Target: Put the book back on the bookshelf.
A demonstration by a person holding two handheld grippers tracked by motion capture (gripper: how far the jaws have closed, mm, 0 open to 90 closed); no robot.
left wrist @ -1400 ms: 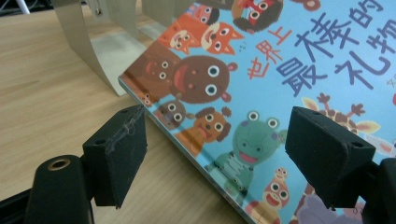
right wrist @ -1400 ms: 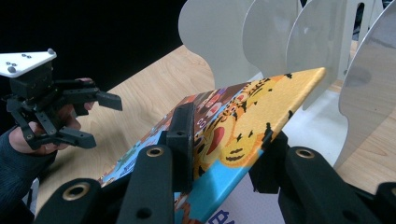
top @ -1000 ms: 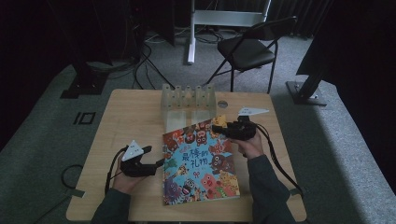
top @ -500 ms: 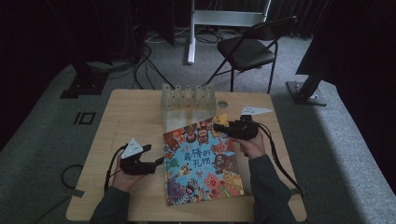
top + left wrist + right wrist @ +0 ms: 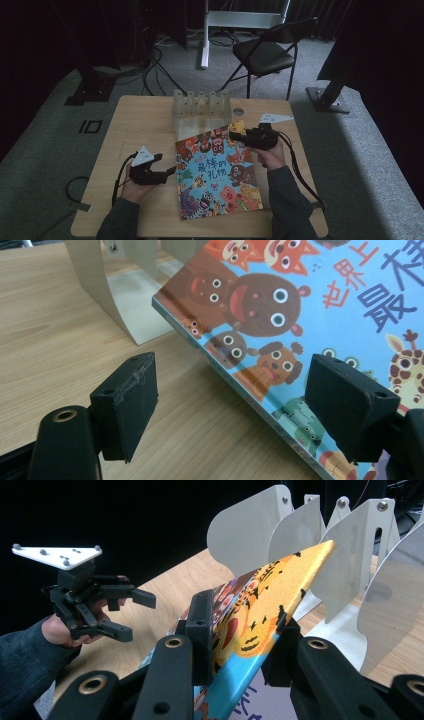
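Black foam pads of the right tool (image 5: 240, 630) are clamped on the upper right corner of the picture book (image 5: 219, 172), having just been closing onto it; in the right gripper view that corner tilts up off the wooden counter (image 5: 145, 125). The left tool (image 5: 167, 167) sits at the lower left of the high view, its jaws apart and holding nothing, just beside the book's left edge. The book lies in the middle of the counter, cover up, its long axis running from the bottom of the frame up toward the rack of white dividers (image 5: 201, 106), leaning slightly left at the top. It looks like a thin, stiff, glossy hardcover: light, but likely slippery, so a corner pinch may twist. A hold on the spine edge would probably steady it.
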